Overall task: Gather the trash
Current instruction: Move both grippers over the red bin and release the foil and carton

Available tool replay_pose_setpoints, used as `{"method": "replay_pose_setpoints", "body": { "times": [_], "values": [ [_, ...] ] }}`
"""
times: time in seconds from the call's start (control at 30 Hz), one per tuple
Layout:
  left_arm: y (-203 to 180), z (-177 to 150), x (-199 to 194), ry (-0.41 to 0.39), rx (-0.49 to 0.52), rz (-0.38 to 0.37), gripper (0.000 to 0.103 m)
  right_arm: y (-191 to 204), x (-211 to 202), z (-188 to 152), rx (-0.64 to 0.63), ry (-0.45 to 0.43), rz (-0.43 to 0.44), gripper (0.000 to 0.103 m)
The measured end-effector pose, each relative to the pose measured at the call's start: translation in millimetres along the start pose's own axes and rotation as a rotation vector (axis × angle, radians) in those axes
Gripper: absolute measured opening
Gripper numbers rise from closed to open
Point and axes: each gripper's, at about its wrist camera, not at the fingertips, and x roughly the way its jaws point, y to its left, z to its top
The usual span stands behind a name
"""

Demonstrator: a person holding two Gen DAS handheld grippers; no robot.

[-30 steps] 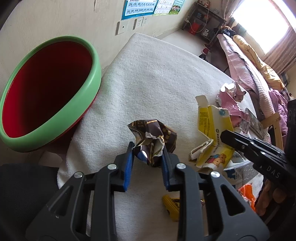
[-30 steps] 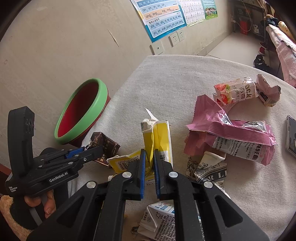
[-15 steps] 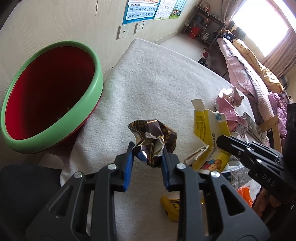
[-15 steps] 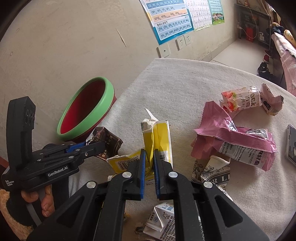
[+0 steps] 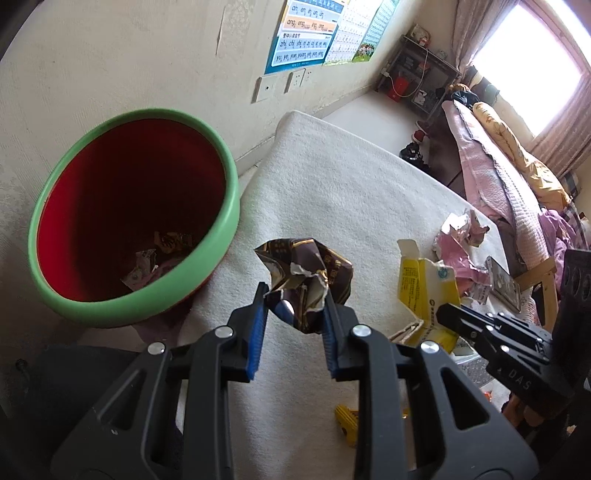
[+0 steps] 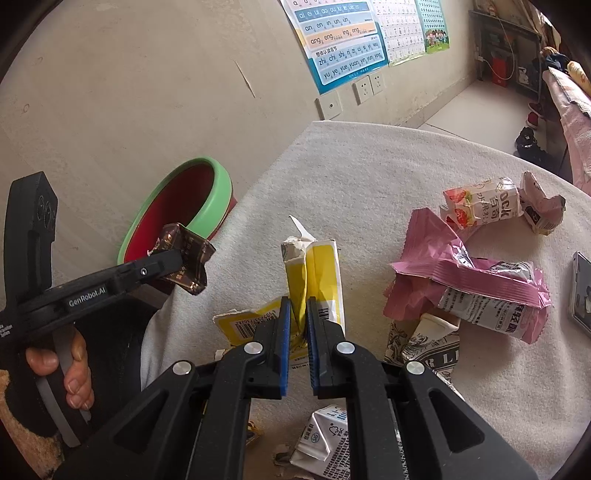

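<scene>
Clamped on a crumpled brown wrapper [image 5: 308, 278], the left gripper [image 5: 293, 321] holds it lifted just beside the green-rimmed red bin [image 5: 207, 266], near the edge of the white-covered table [image 5: 332, 192]. Carrying it fully over the bin's mouth before letting go would keep the light foil from dropping outside. Meanwhile the right gripper [image 6: 298, 325] pinches a yellow carton [image 6: 314, 273] upright over the table, with more wrappers lying to its right.

A beige wall [image 5: 129, 55] with a blue chart [image 5: 306, 33] and sockets [image 5: 297, 79] runs toward a dark shelf [image 5: 421, 85], while a bright curtained window [image 5: 535, 74] lights a bed [image 5: 498, 173] heaped with pink covers.
</scene>
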Motion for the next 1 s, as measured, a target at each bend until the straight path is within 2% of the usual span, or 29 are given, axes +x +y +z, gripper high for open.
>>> {"method": "replay_pose_setpoints", "body": {
  "times": [0.3, 0.67, 1.0],
  "values": [
    [30.7, 9.2, -12.4, -0.038, -0.066, 0.037, 0.026, 12.6, 1.0, 2.5, -0.03, 0.003, 0.008, 0.008],
    [47.5, 20.8, -26.3, -0.091, -0.086, 0.058, 0.026, 49.7, 1.2, 18.7, -0.101, -0.01, 0.009, 0.008],
    [80.0, 32.3, -37.1, -0.128, -0.134, 0.083, 0.026, 82.0, 12.7, 39.0, -0.158, -0.02, 0.016, 0.01]
  ]
}}
